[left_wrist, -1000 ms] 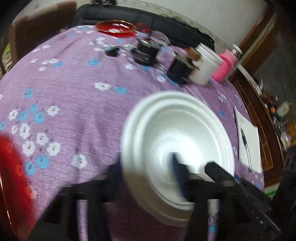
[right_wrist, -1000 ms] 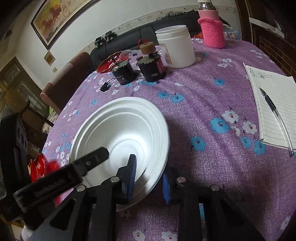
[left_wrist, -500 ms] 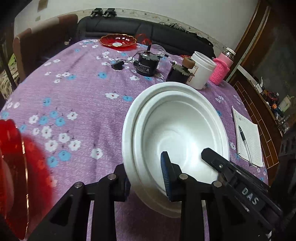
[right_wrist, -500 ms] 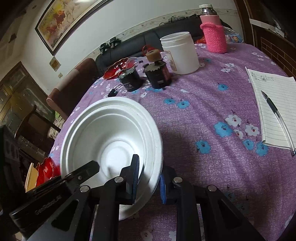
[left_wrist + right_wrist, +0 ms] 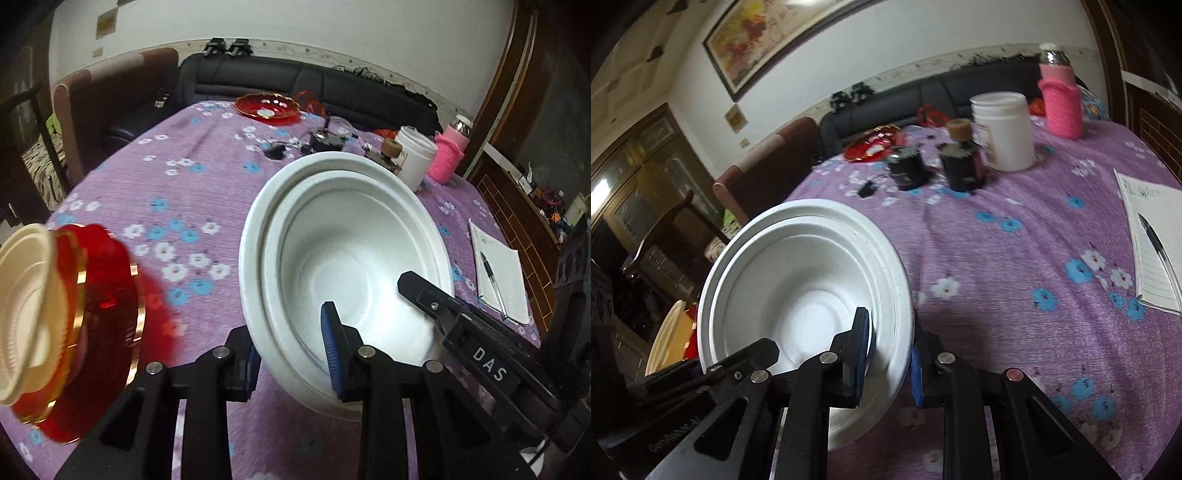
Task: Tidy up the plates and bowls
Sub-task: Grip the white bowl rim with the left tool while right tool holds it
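Note:
Two nested white foam bowls (image 5: 343, 258) hang tilted above the purple flowered tablecloth (image 5: 177, 192), held from both sides. My left gripper (image 5: 291, 347) is shut on the near rim, one blue pad inside the bowl and one outside. My right gripper (image 5: 890, 350) is shut on the bowls' (image 5: 798, 280) right rim in the same way. In the left wrist view the right gripper's black finger (image 5: 461, 325) reaches into the bowl. A stack of red gold-rimmed plates (image 5: 107, 295) with a cream plate (image 5: 26, 302) on top sits close at the left.
At the far side of the table are a red glass dish (image 5: 267, 107), two dark jars (image 5: 908, 170), a white tub (image 5: 1004, 129) and a pink-sleeved bottle (image 5: 1060, 99). A notebook with a pen (image 5: 1152, 240) lies at the right. Chairs and a black sofa surround the table.
Both grippers have risen with the bowls and tilted up, so more of the room shows. The red plate stack with its cream plate has come fully into the left wrist view.

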Demonstrator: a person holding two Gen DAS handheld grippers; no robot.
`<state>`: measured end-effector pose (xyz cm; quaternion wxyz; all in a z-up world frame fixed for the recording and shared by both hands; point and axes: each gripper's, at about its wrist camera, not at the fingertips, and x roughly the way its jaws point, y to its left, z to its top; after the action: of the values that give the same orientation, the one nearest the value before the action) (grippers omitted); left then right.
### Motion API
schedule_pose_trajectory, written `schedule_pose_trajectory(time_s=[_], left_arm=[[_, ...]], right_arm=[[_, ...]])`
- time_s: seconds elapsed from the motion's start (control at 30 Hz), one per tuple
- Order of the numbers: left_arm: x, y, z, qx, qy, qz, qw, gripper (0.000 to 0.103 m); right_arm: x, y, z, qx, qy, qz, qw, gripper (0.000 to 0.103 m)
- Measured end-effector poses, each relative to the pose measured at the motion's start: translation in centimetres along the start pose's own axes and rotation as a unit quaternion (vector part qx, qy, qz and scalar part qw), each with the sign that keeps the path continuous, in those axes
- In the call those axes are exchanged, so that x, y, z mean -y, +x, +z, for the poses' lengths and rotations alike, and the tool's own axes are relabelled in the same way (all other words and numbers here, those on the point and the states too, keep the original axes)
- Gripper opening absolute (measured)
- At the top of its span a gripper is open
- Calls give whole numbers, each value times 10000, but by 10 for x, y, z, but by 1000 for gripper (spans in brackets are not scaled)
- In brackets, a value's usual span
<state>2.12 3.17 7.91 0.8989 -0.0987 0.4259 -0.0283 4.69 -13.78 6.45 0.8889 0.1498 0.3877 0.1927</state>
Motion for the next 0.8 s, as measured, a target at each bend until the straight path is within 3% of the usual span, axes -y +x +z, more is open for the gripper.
schedule_pose_trajectory(time_s=[0.37,0.8], left_arm=[[-10,-47,-25,158,2,-261,9995,28],[-11,-92,-56,541,376,-238,9975,28]], right_arm=[[-27,-45,-38,196,193,-73,9996,22],[-49,-85,-74,381,445,-21,9983,22]])
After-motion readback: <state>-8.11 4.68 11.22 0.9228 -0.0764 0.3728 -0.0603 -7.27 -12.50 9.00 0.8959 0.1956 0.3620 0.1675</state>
